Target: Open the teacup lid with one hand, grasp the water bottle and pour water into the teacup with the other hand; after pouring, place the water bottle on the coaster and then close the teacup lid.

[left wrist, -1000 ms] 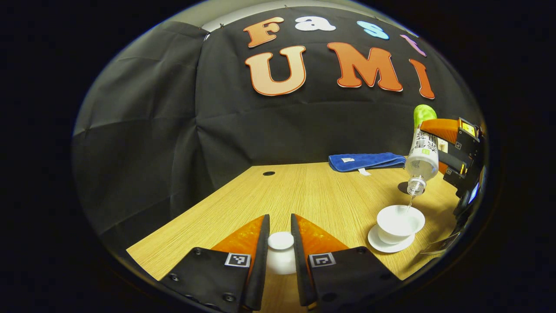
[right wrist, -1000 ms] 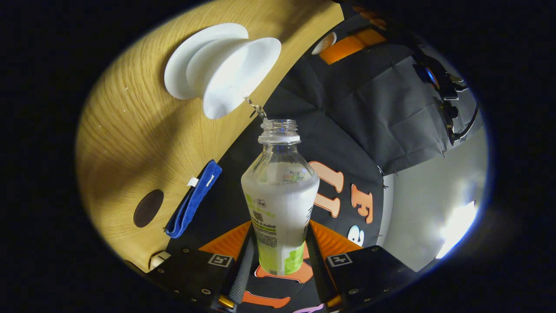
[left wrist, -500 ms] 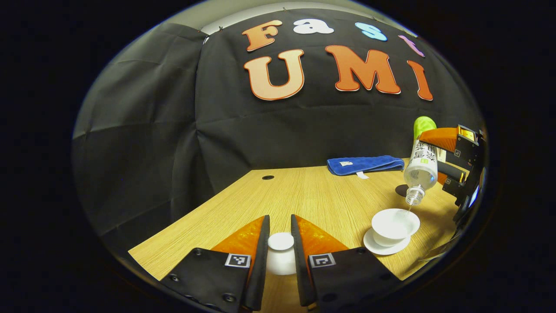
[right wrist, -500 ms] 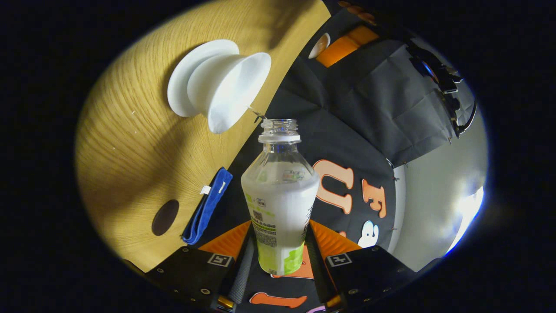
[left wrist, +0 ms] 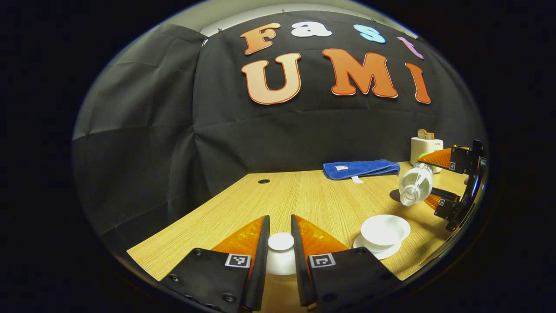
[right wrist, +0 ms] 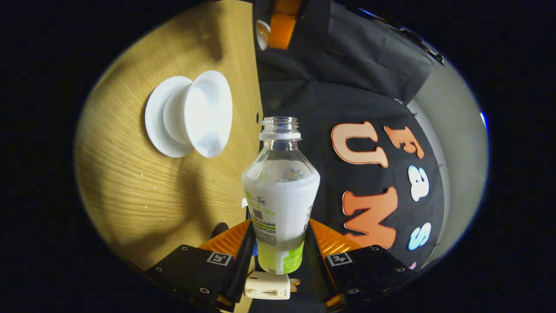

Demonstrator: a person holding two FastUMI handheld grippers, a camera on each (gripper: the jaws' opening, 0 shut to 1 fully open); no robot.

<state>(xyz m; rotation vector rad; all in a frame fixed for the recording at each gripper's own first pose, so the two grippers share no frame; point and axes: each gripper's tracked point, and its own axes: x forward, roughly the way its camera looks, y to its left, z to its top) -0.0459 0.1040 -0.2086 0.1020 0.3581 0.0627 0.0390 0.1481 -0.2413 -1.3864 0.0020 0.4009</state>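
My left gripper (left wrist: 280, 218) is shut on the knob of the white teacup lid (left wrist: 280, 241) and holds it just above the table near the front edge. To its right, the white teacup (left wrist: 385, 227) stands uncovered on its saucer (left wrist: 372, 251). The clear water bottle (right wrist: 280, 195) has no cap, and my right gripper (right wrist: 280, 222) is shut on its labelled lower body. In the left gripper view the bottle (left wrist: 416, 184) lies almost level, mouth toward the cup, up and to the right of it. A dark round coaster (left wrist: 394, 195) peeks out behind the bottle.
A folded blue towel (left wrist: 360, 168) lies at the back of the wooden table (left wrist: 312, 195). A small white box (left wrist: 425, 148) stands at the back right. A cable hole (left wrist: 263, 181) is at the back left. The black cloth wall closes the far side.
The bottle has tipped back from mouth-down over the cup to nearly level and drawn away from it. The water stream has stopped. My left gripper has hardly moved.
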